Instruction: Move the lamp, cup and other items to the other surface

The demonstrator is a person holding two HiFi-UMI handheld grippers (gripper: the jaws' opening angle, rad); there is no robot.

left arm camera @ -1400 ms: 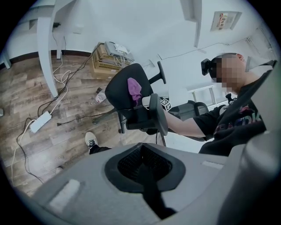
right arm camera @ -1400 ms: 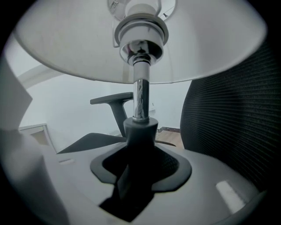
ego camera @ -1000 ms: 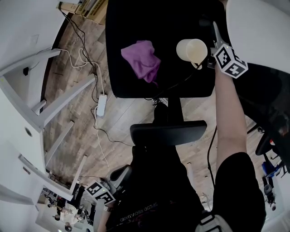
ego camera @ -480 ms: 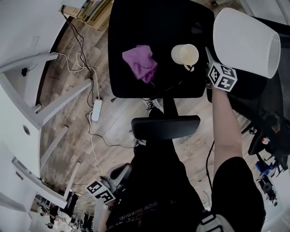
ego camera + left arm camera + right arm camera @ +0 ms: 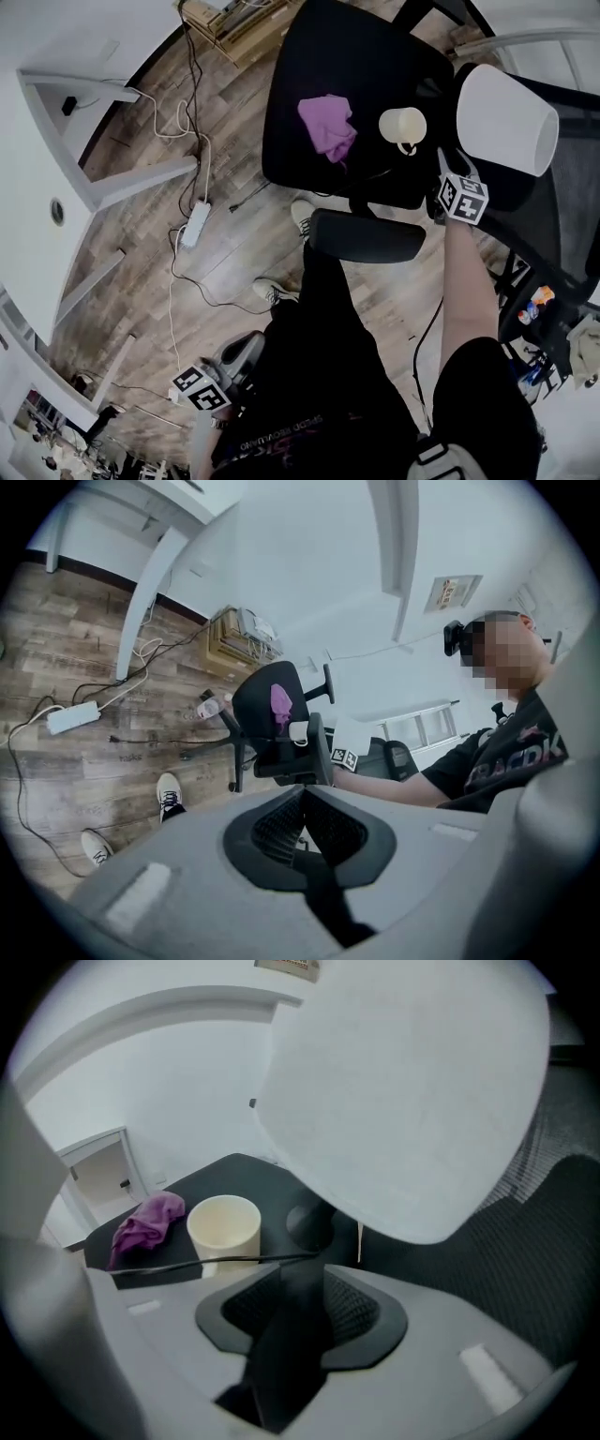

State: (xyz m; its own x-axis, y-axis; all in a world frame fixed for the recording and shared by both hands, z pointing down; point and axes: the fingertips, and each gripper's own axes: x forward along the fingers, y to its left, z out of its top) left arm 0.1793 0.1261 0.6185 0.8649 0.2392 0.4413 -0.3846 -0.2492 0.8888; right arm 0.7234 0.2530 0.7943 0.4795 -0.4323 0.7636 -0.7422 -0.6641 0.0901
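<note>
Gripping lamp (image 5: 403, 1091) stem, right gripper (image 5: 302, 1286) fingers clamped; left gripper (image 5: 300, 810) fingers together, empty.

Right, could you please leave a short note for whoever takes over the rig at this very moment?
Left tongs: shut, empty, low at the person's side.
Right tongs: shut on the dark stem of the lamp, whose white shade leans over the mesh chair.
The cup and the purple cloth sit on the black chair seat, the cup nearer the lamp.
Done: lamp gripped; whether its base is off the seat cannot be told.
Left: place the lamp on the other surface, then the cup and cloth.
</note>
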